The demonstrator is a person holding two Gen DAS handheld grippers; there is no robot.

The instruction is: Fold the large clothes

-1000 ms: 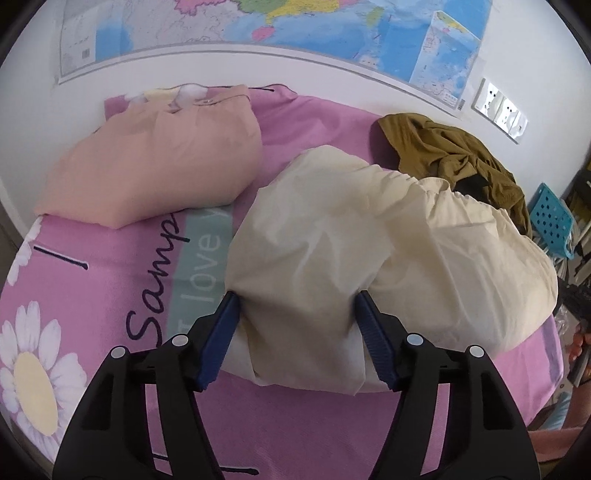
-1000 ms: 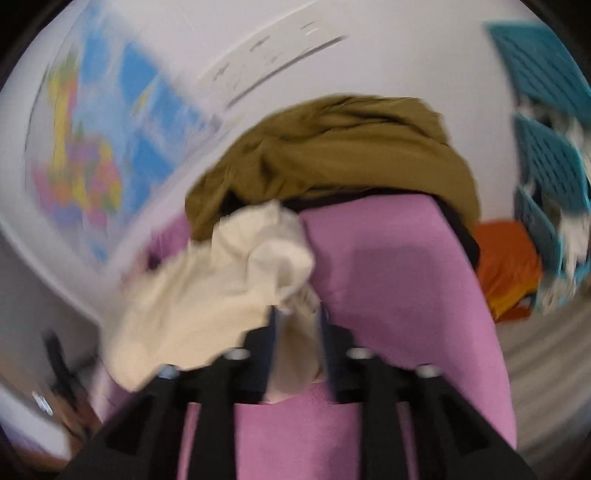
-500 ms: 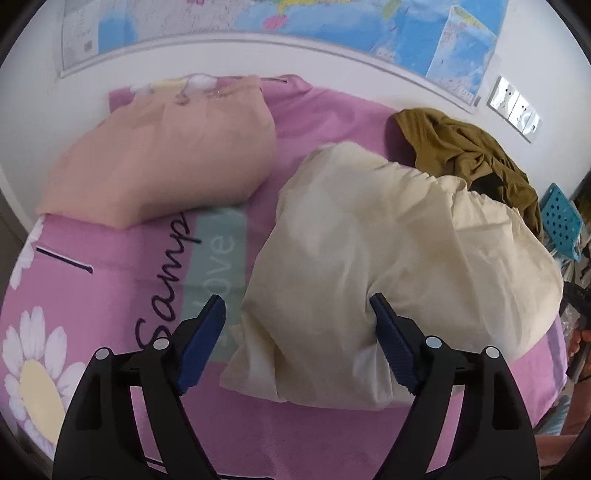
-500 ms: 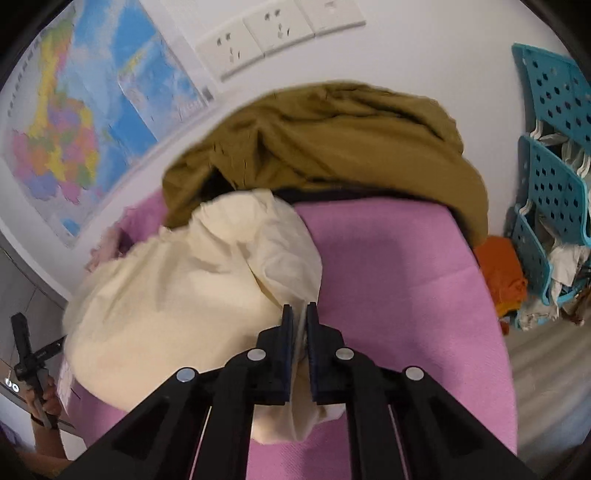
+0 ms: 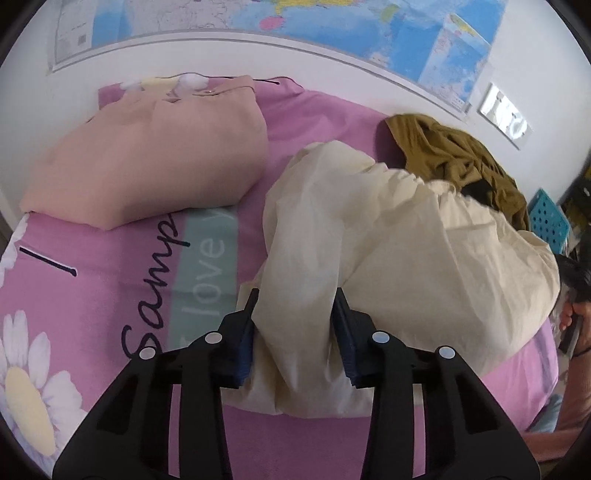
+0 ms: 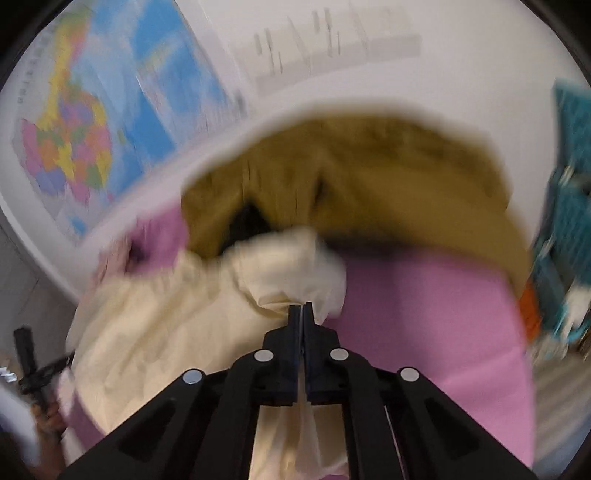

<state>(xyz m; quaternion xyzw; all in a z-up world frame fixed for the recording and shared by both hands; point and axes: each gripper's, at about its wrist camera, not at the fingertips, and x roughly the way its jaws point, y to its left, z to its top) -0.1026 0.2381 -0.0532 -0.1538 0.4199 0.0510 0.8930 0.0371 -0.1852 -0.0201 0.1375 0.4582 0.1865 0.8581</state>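
Cream garment heaped on pink bed sheet, beside folded peach garment and olive garment. Left gripper part-spread, fingers flanking a cream fold, grip uncertain. Right gripper pressed together, pinching cream garment's bunched edge; view blurred.

The left wrist view looks along its tongs over the bed toward the wall map. The right wrist view, blurred, sits close above its tongs, facing the same wall. Both share the cream cloth and olive garment.
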